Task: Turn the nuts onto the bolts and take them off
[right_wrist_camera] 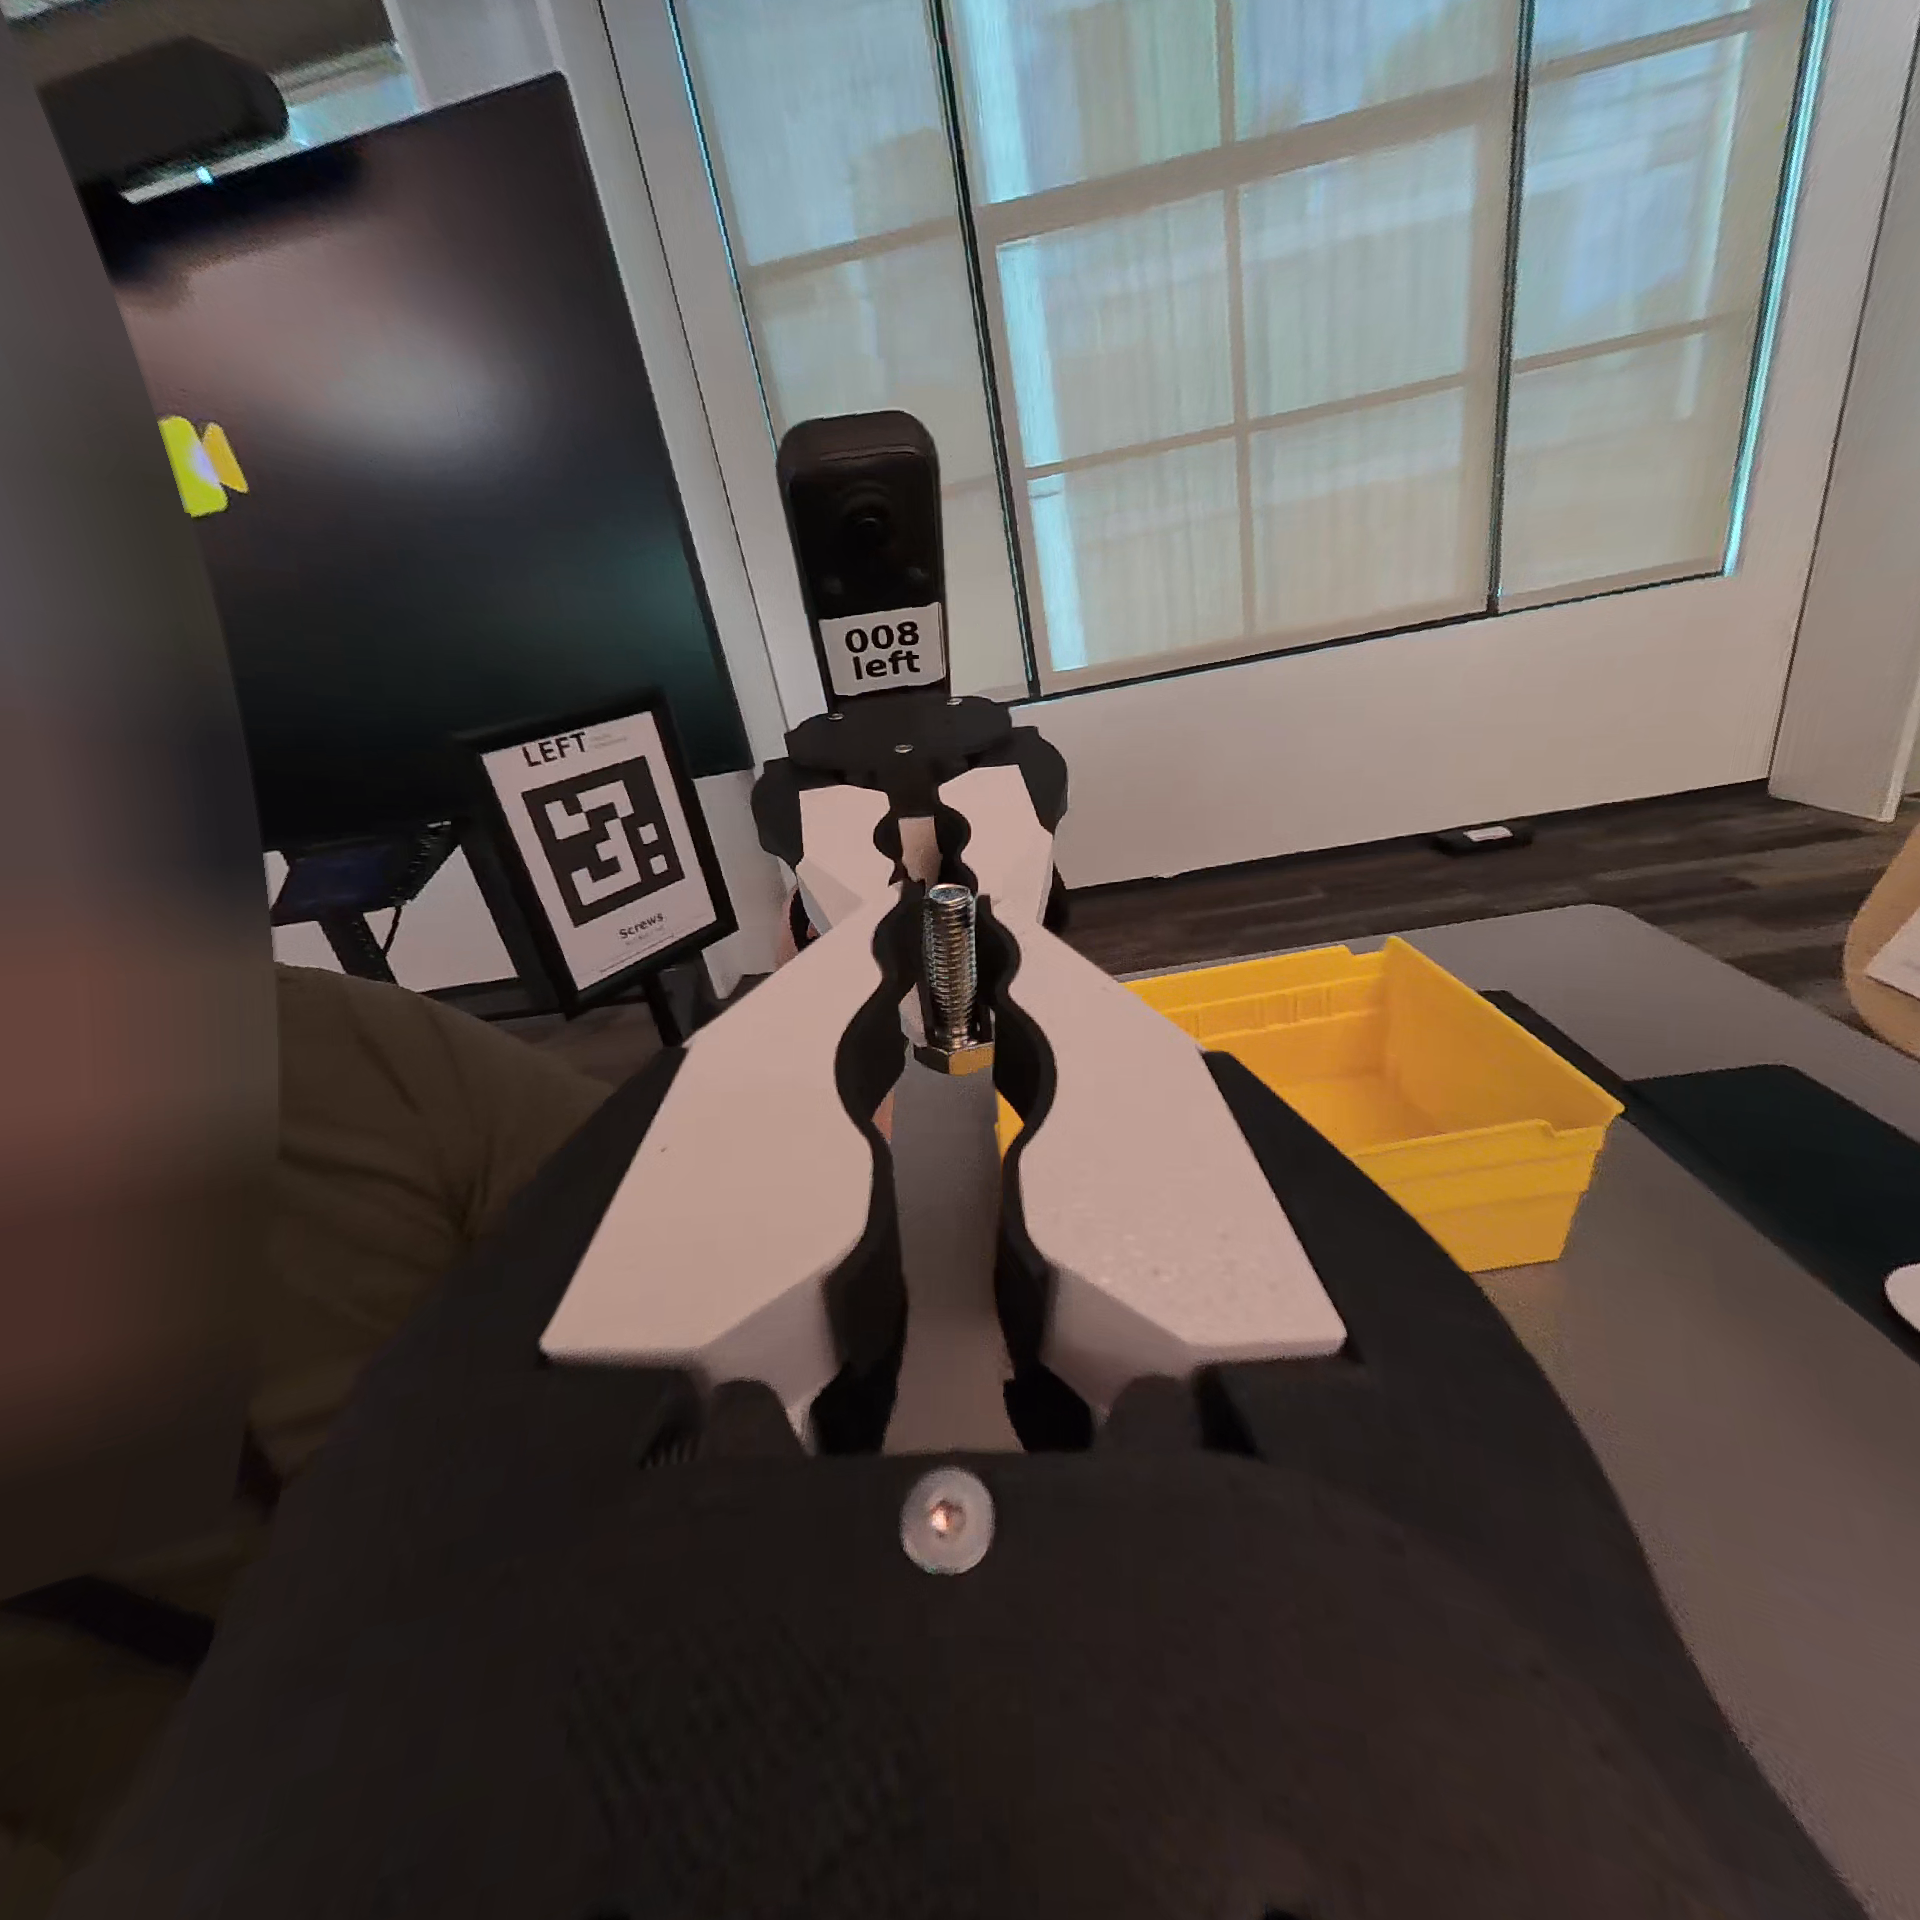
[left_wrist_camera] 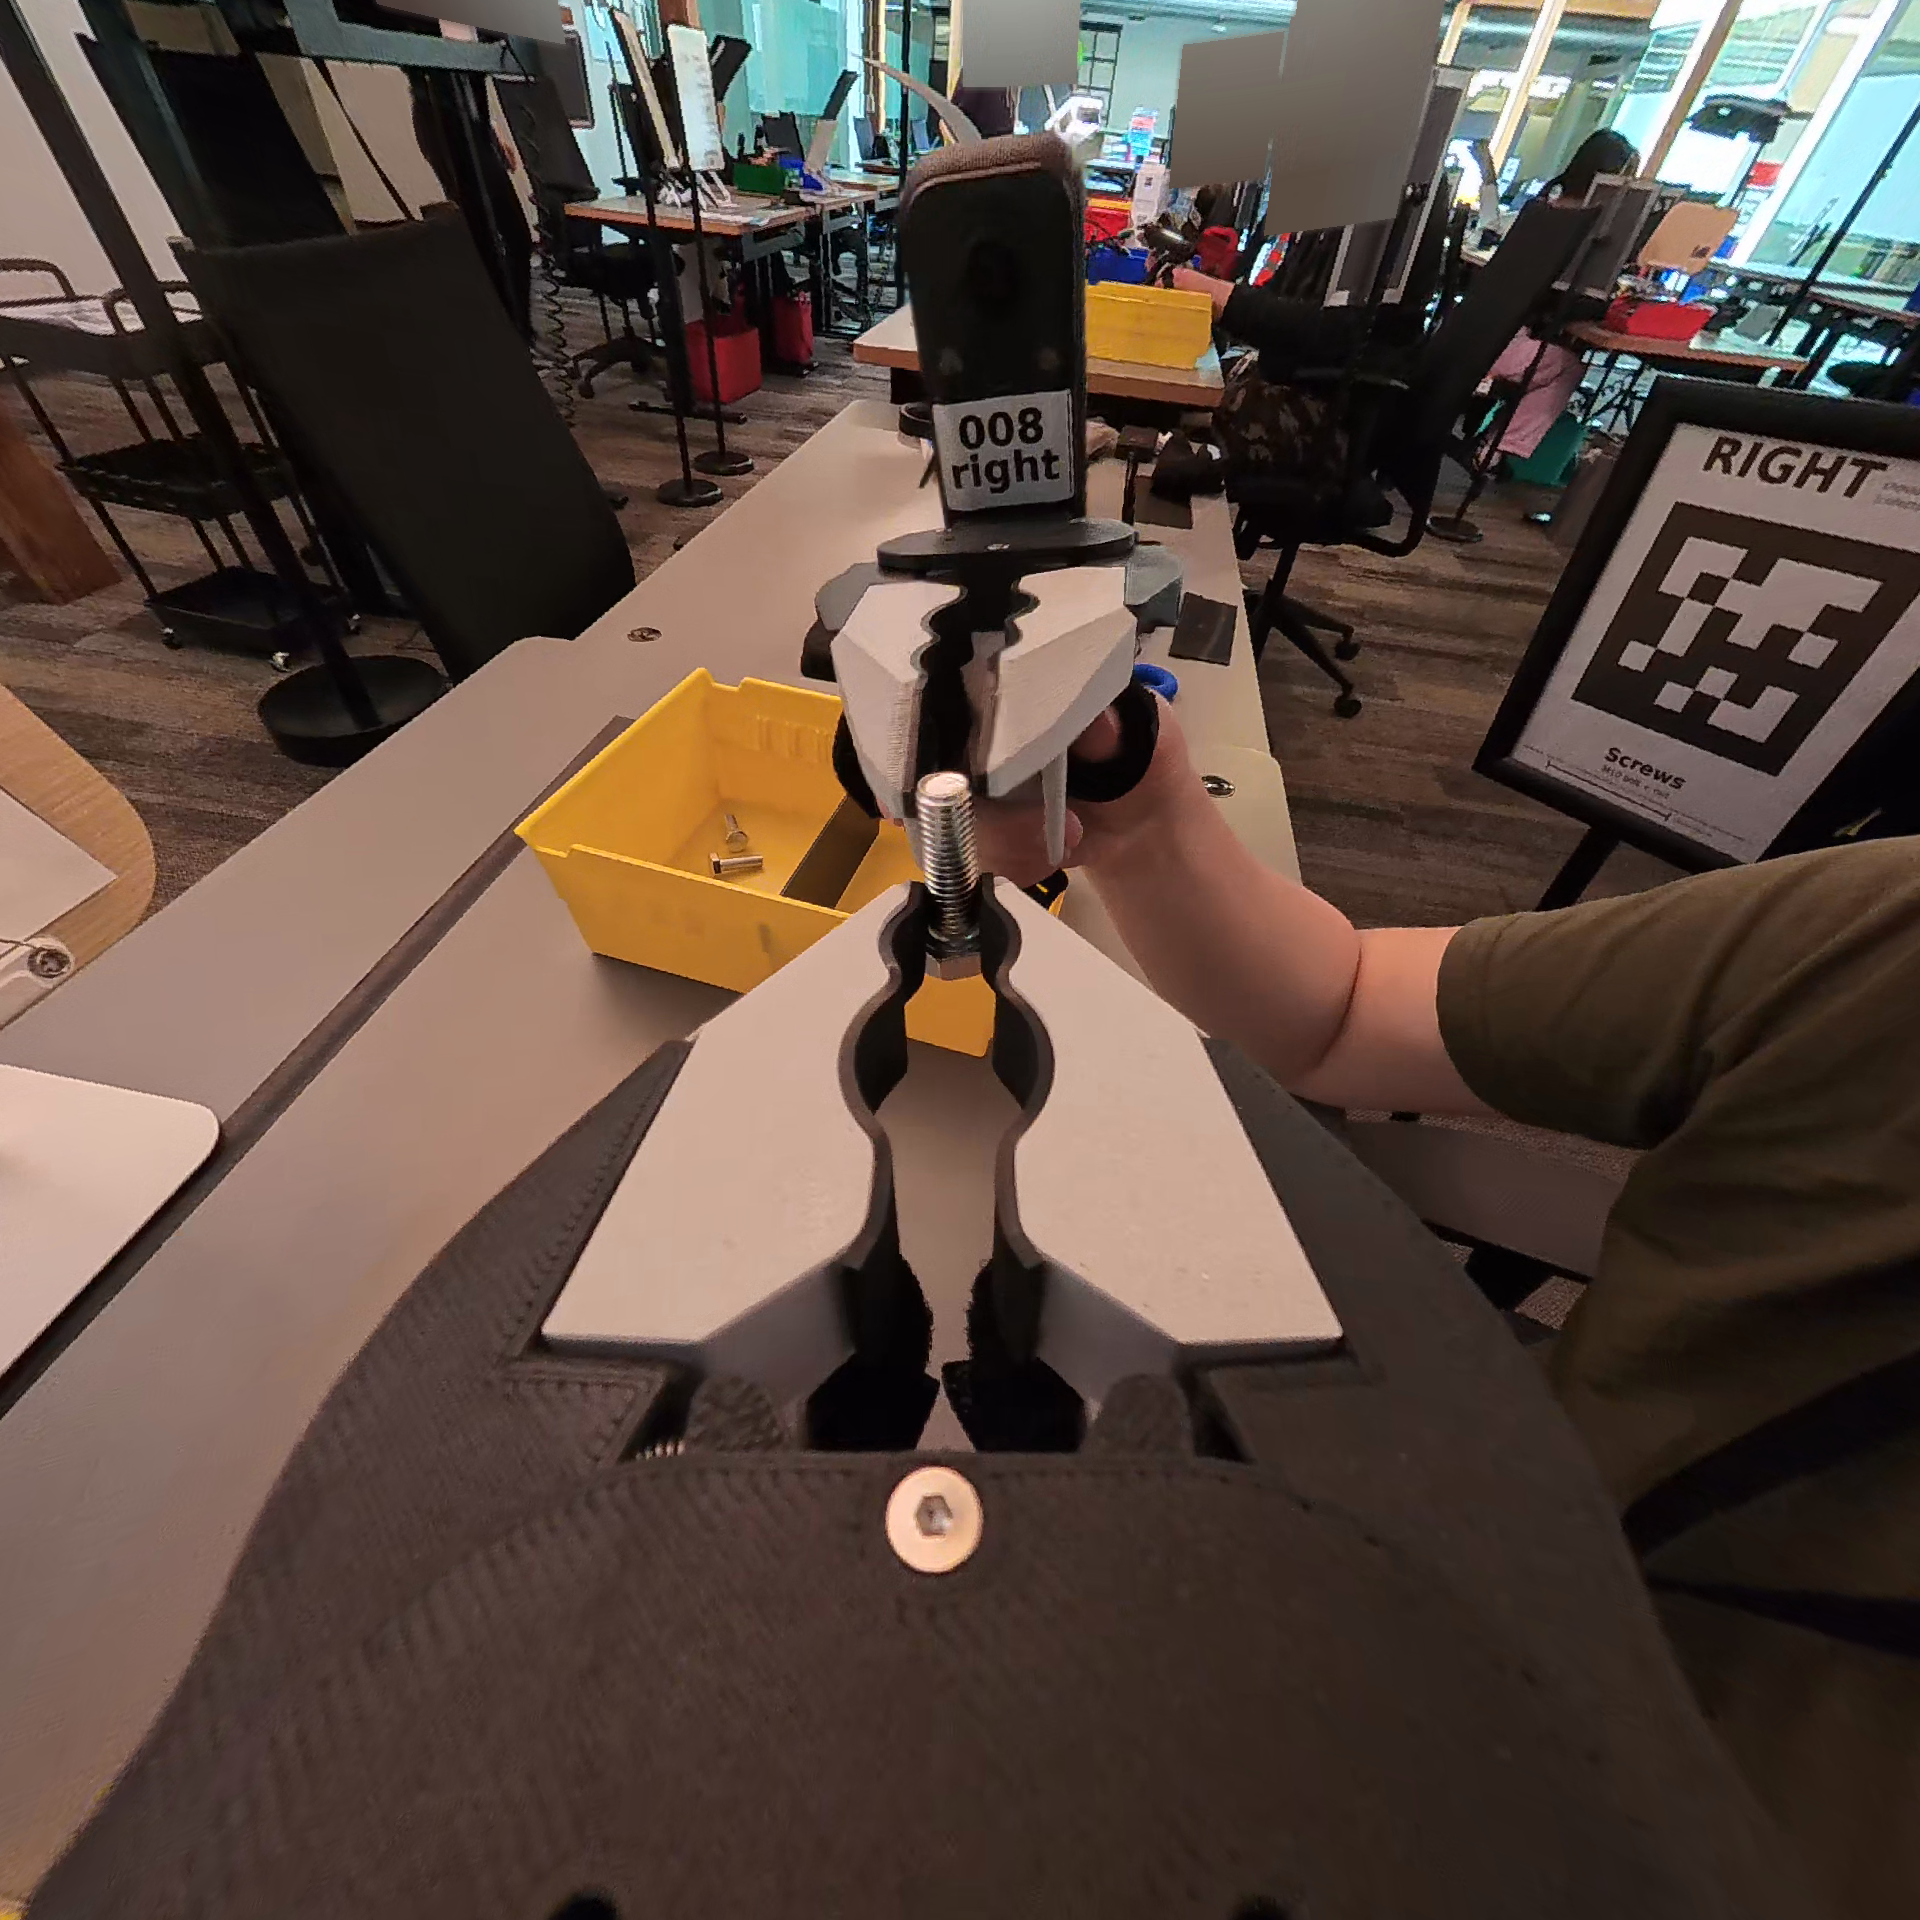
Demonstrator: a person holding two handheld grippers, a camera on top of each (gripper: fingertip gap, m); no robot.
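Right gripper (right_wrist_camera: 948, 997) beside upright bolt (right_wrist_camera: 950, 982), yellow bin (right_wrist_camera: 1455, 1132) behind

Two wrist cameras face each other closely, sharing the bolt (left_wrist_camera: 948, 873) and yellow bin (right_wrist_camera: 1455, 1122).

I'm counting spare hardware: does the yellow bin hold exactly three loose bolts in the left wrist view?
No, only two loose bolts lie in the yellow bin.

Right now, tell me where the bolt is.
Centre of left wrist view: the bolt stands upright between the left gripper tips, before the yellow bin.
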